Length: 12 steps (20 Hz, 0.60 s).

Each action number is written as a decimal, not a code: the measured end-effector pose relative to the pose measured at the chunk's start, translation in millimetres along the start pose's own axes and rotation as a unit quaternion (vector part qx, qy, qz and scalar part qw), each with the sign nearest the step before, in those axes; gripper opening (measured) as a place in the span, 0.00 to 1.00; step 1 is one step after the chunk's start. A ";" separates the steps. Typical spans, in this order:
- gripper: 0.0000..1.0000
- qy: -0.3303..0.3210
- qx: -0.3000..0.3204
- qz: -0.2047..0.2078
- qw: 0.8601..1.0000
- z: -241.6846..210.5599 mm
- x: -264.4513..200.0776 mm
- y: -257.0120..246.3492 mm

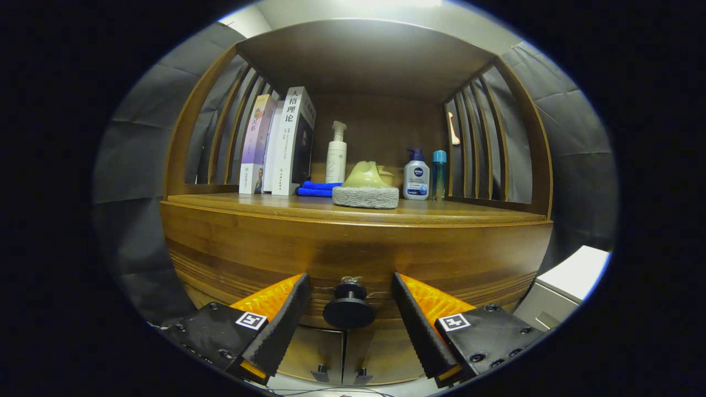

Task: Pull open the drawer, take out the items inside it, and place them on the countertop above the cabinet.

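Black ribbed fingers of the gripper stand spread apart, orange behind their pads, levelled straight at the cabinet front. Between them, touching neither one, sits the round black drawer knob, nearer their tips than their bases. Behind the knob runs the wooden drawer front, closed flush with the cabinet. Below the knob, between the finger bases, two lower cabinet doors meet at a seam.

Beyond and above the fingers lies the countertop, under a slatted wooden shelf frame. On it, from left of the gripper to right: upright books, a folded blue cloth, a white pump bottle, a pale green object resting on a grey sponge, a white-and-blue lotion bottle and a slim teal bottle. Off beyond the right finger stands a white box beside the cabinet.
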<state>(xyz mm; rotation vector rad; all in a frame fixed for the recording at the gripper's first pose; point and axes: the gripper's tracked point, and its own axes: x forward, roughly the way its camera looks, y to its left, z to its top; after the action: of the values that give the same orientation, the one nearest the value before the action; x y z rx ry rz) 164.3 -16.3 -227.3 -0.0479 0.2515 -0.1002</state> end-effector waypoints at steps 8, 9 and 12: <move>0.97 0.011 -0.008 0.018 1.000 0.0 -6.2 1.8; 0.97 0.010 -0.009 0.012 1.000 4.0 -12.3 -2.0; 0.97 0.004 -0.002 0.001 1.000 15.9 -31.3 -5.7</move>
<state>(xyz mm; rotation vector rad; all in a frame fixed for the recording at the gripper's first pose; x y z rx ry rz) 137.7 -18.1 -203.8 -0.0521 0.2600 -0.0983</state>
